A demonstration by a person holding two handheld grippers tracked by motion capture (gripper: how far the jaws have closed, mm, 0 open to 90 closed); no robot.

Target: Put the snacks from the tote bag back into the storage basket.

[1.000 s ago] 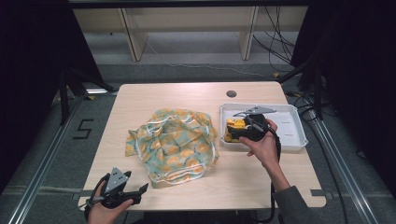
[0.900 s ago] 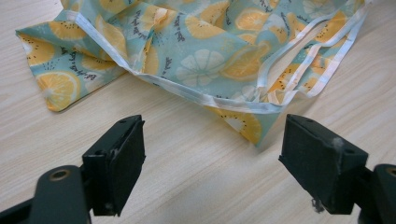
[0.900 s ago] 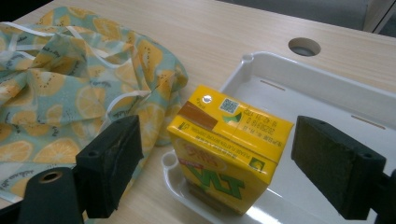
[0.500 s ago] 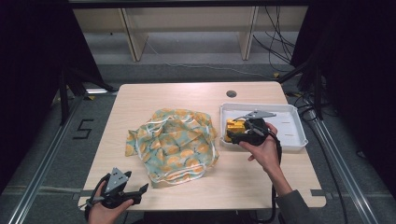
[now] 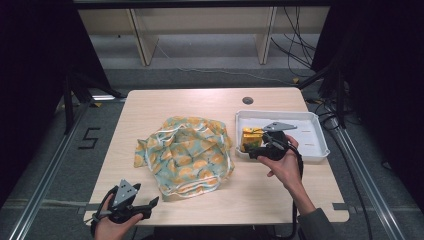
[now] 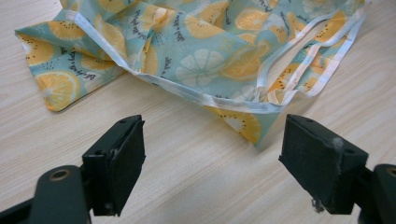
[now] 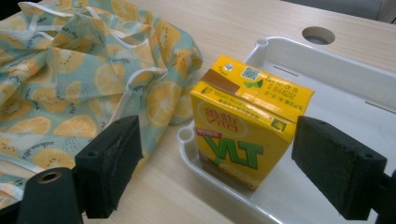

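Right gripper (image 5: 256,148) jaws wide, flanking carton (image 7: 250,119) upright in tray (image 5: 312,134). Left gripper (image 6: 212,158) wide open, near cloth (image 6: 196,46).

- The fruit-print cloth bag (image 6: 196,51) is cut off by the top edge in the left gripper view.
- The white tray (image 7: 345,84) hides the base of the yellow drink carton (image 7: 243,126).
- The carton's small print is too fine to read.
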